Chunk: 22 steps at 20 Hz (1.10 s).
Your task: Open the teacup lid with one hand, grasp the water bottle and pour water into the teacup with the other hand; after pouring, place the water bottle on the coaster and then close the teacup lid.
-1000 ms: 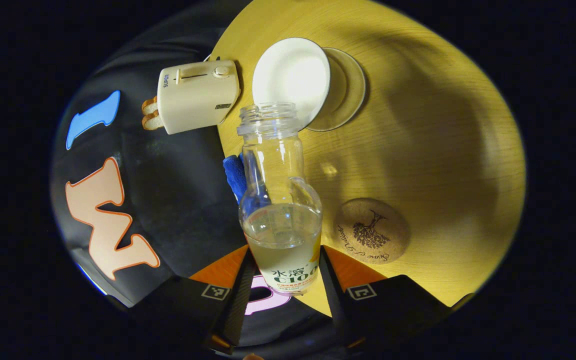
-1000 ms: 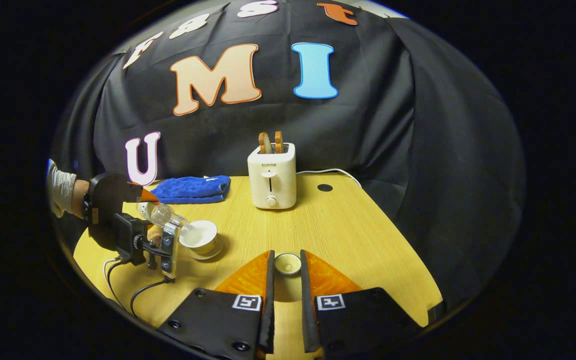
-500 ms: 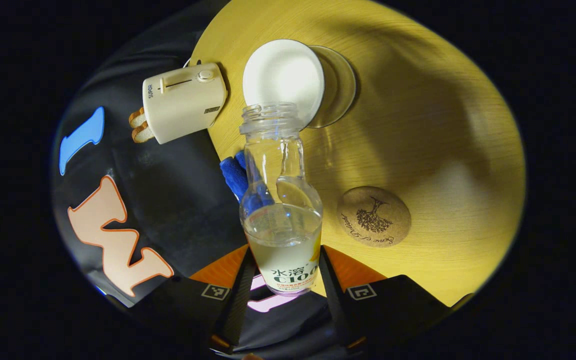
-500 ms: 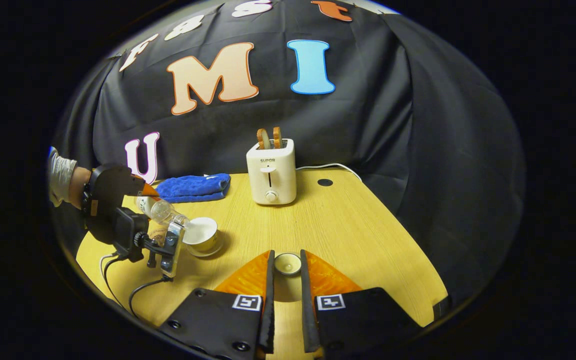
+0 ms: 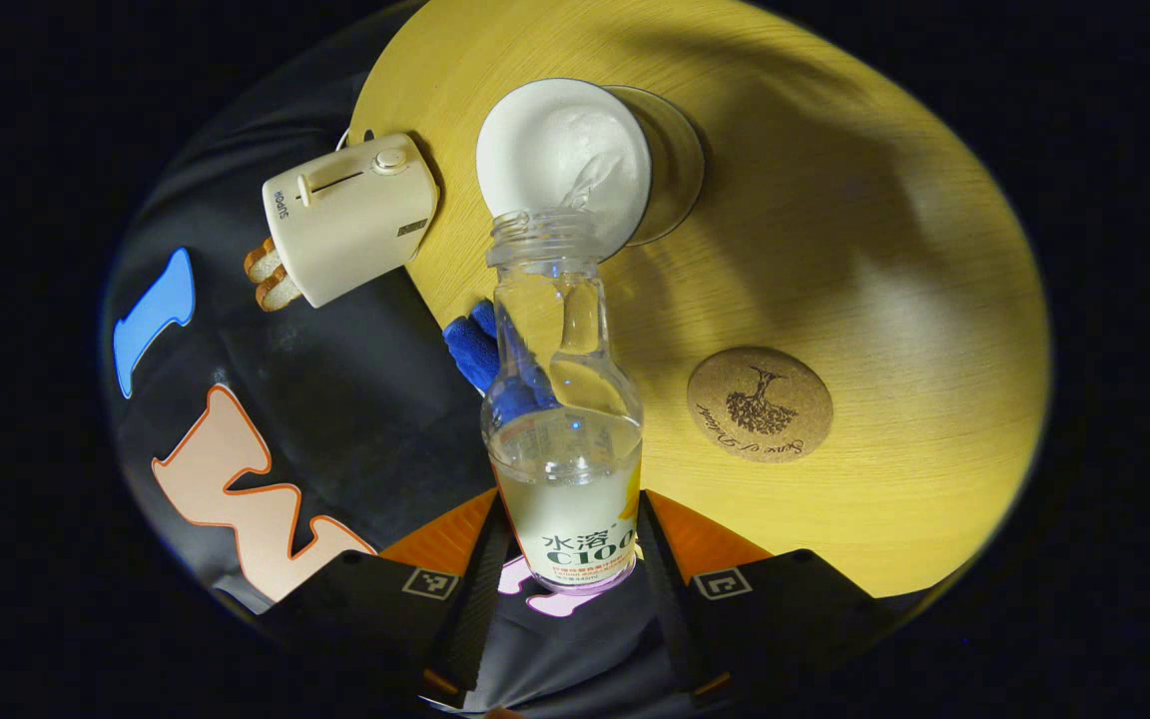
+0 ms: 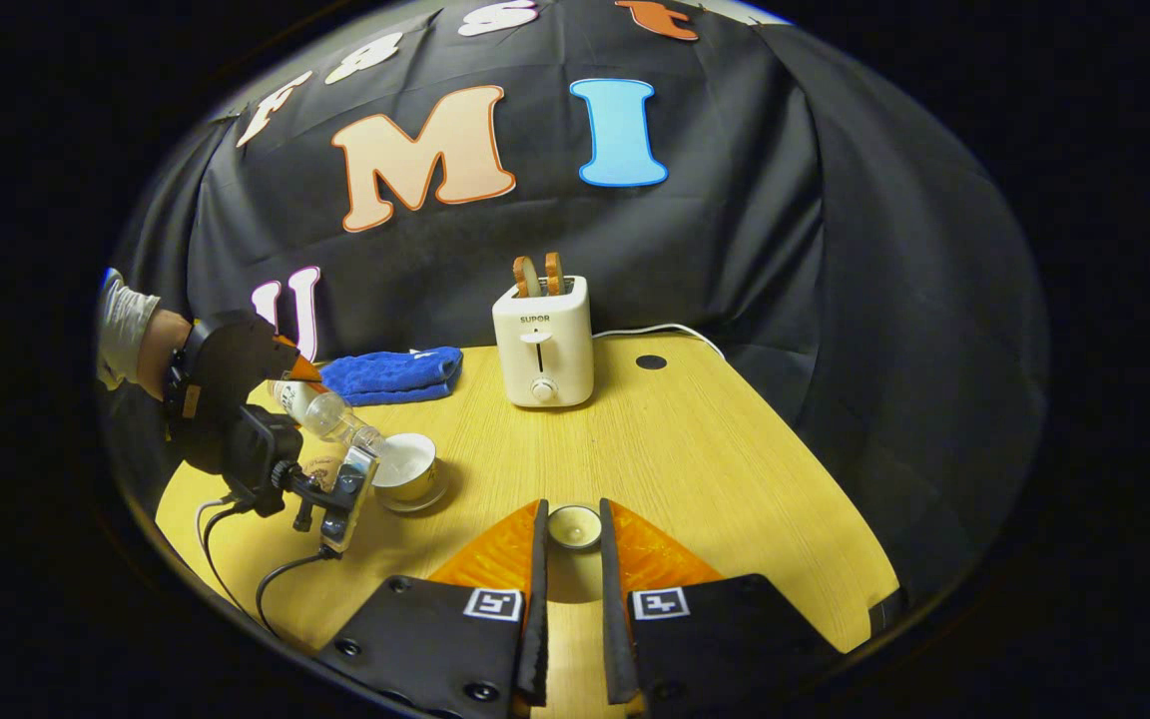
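In the left gripper view my left gripper [image 5: 567,519] is shut on the clear water bottle [image 5: 565,439], tipped neck-down. Its open mouth hangs over the near rim of the white teacup [image 5: 563,150], and water is running into the cup. The cup stands on a glass saucer [image 5: 680,160]. The round cork coaster [image 5: 760,403] lies bare beside the bottle. In the right gripper view my right gripper [image 6: 571,519] is shut on the small white teacup lid [image 6: 573,526], held above the table. Far left there, the left gripper [image 6: 236,399] tilts the bottle [image 6: 330,414] over the teacup [image 6: 405,467].
A cream toaster [image 6: 543,340] with two bread slices stands at the back of the yellow wooden table [image 6: 695,469]. A blue towel [image 6: 393,371] lies to its left. Cables [image 6: 236,559] trail from the left gripper over the table's near left edge.
The left gripper has tipped the bottle further and brought its mouth over the cup's rim. Water now flows into the teacup. The right gripper has kept still with the lid.
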{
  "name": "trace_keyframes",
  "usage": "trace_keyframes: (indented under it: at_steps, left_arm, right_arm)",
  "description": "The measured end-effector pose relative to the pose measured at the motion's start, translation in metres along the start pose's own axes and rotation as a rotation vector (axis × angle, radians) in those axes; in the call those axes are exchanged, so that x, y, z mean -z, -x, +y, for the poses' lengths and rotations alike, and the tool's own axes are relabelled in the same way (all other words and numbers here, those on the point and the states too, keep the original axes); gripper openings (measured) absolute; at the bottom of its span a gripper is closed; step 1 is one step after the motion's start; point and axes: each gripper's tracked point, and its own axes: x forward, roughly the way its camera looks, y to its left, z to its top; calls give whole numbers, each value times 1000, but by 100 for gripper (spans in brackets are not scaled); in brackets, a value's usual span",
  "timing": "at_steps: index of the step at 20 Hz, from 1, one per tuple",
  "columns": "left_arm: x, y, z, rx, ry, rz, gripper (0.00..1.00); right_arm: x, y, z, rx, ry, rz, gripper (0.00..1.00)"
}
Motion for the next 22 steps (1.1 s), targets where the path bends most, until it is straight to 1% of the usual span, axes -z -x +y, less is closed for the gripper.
trace_keyframes:
  at_steps: [5,7,10,15,19,22]
  left_arm:
    - [7,4,3,7,-40,39,70]
    - [5,6,7,11,-66,45,70]
    - [6,9,13,4,-110,60,70]
    - [10,12,16,6,-135,81,70]
    - [8,11,15,13,-118,69,70]
    - [3,10,6,28,-69,39,70]
  right_arm:
    - [1,-2,0,-10,-3,6,26]
    - [1,-4,1,-13,-1,5,27]
    - [-2,-3,3,-20,-1,-2,26]
    - [2,-5,6,-28,-3,1,26]
    - [1,-6,4,-29,-11,3,26]
    - [0,-5,3,-29,-14,7,26]
